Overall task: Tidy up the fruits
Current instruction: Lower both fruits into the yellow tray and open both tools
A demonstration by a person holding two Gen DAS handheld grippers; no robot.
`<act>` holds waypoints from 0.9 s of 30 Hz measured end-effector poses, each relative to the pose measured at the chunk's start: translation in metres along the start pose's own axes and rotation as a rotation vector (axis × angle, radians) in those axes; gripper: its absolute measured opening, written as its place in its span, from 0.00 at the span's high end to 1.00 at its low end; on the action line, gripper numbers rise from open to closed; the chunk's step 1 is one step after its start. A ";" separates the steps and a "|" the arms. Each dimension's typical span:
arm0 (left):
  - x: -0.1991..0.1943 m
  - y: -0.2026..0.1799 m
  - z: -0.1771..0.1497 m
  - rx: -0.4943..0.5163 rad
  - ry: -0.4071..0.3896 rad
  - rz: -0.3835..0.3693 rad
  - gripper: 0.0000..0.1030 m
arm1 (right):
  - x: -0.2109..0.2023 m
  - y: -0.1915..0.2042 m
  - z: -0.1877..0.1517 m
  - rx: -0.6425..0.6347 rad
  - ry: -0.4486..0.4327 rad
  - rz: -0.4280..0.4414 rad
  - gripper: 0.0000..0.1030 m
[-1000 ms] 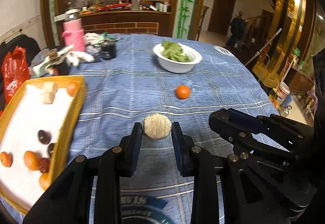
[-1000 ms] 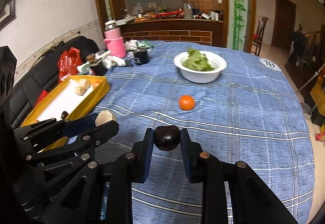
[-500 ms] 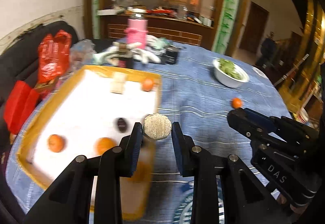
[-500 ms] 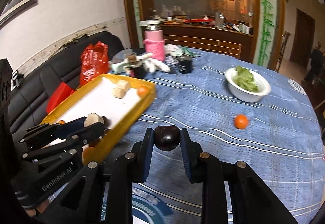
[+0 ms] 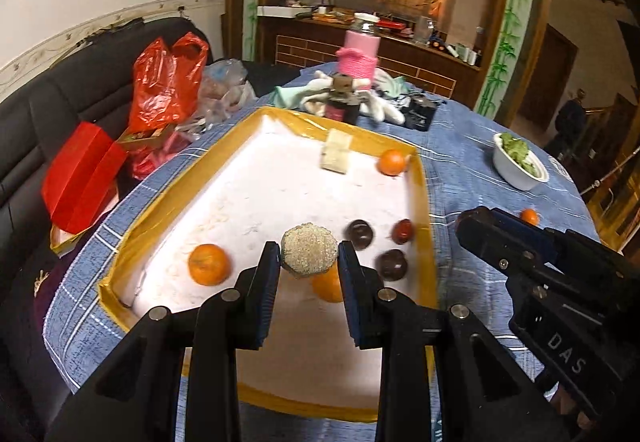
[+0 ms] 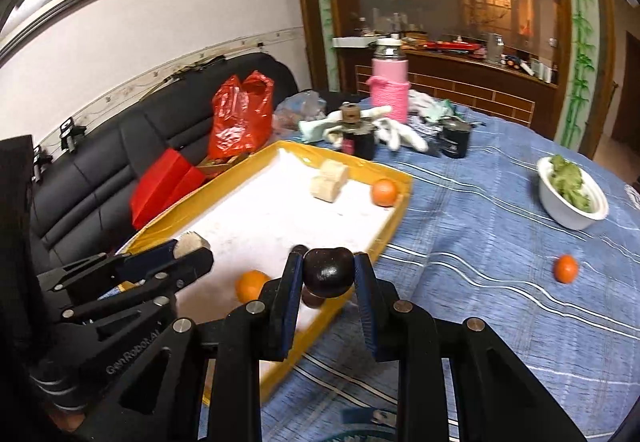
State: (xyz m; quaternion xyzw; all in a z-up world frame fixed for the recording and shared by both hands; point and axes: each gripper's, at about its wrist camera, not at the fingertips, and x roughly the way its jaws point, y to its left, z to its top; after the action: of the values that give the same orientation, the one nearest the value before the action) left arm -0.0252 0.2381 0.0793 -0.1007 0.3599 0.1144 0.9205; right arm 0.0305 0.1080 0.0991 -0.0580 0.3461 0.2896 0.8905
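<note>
I am looking across a round table under a blue checked tablecloth [image 6: 480, 242], which is filling most of both views. On it, the yellow-rimmed tray [image 5: 422, 177] with its white floor is lying directly under and ahead of my left gripper [image 5: 309, 262], and ahead and to the left of my right gripper [image 6: 327, 274].

Beyond the tray's far edge a pink flask [image 6: 390, 89] is standing among white gloves, and a red plastic bag [image 5: 168, 77] is sitting off to the left of the left gripper on the black sofa. Far to the right of both grippers a white bowl [image 6: 560, 209] of green leaves is resting on the cloth.

The left gripper is clamping a round, rough, pale-beige fruit [image 5: 308, 250] between its pads, hanging above the tray's near half. The right gripper is pinching a dark, glossy plum [image 6: 328, 272], poised over the tray's right rim.

Inside the tray, pale cube pieces [image 5: 336, 151] and one orange [image 5: 392, 161] are sitting at the far end. Nearer the left gripper, an orange [image 5: 209, 264] is lying just to its left, another orange [image 5: 328, 284] is showing partly behind the held fruit, and three dark fruits [image 5: 360, 234] are grouped just to its right, one of them reddish.

One loose orange [image 6: 566, 268] is lying on the cloth, well to the right of the right gripper, apart from the tray.
</note>
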 end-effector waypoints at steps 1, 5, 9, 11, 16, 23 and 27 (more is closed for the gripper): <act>0.001 0.003 0.000 -0.003 0.002 0.003 0.73 | 0.003 0.005 0.001 -0.005 0.000 0.009 0.74; 0.003 0.012 0.001 -0.013 0.005 0.017 0.73 | 0.015 0.024 0.005 -0.031 0.008 0.040 0.75; 0.008 0.022 0.001 -0.029 0.016 0.034 0.73 | 0.027 0.036 0.009 -0.045 0.019 0.059 0.75; 0.011 0.026 0.001 -0.035 0.022 0.042 0.73 | 0.032 0.040 0.010 -0.049 0.025 0.064 0.75; 0.017 0.032 0.002 -0.041 0.035 0.057 0.73 | 0.043 0.044 0.012 -0.050 0.034 0.074 0.75; 0.025 0.037 0.004 -0.047 0.056 0.065 0.73 | 0.055 0.045 0.014 -0.047 0.045 0.076 0.75; 0.027 0.037 0.006 -0.044 0.061 0.066 0.73 | 0.060 0.044 0.015 -0.043 0.050 0.074 0.75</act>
State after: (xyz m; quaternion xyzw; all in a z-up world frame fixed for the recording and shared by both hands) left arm -0.0125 0.2791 0.0607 -0.1126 0.3882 0.1494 0.9024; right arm 0.0501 0.1776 0.0764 -0.0715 0.3639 0.3282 0.8688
